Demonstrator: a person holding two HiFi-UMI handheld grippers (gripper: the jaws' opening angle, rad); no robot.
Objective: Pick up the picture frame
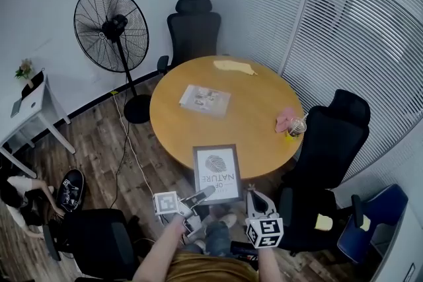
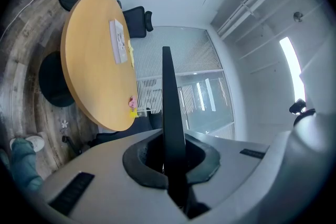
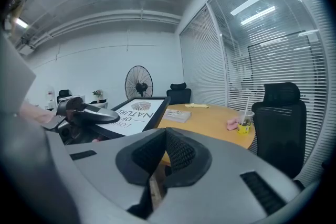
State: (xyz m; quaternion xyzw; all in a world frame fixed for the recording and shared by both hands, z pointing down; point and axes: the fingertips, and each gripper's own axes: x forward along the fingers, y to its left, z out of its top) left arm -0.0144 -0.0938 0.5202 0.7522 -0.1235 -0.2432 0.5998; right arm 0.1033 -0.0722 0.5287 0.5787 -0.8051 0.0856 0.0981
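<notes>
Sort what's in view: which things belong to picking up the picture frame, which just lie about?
Job: black-framed picture with white print; left tool clamped on it.
Lying about: flat printed booklet, pink cloth, clear plastic drink cup, round wooden table.

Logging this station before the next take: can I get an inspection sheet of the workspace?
Surface: round wooden table, mostly bare.
Job's things: picture frame, held tilted above the table's near edge.
Clutter: booklet, yellow item, pink item, cup with straw, all on the table.
Grippers: left tool shut on the frame's near edge; right tool shut, empty, beside the frame.
Cables: one cord across the floor by the fan.
Surroundings: standing fan, black office chairs, blinds, white side table, a person at lower left.
</notes>
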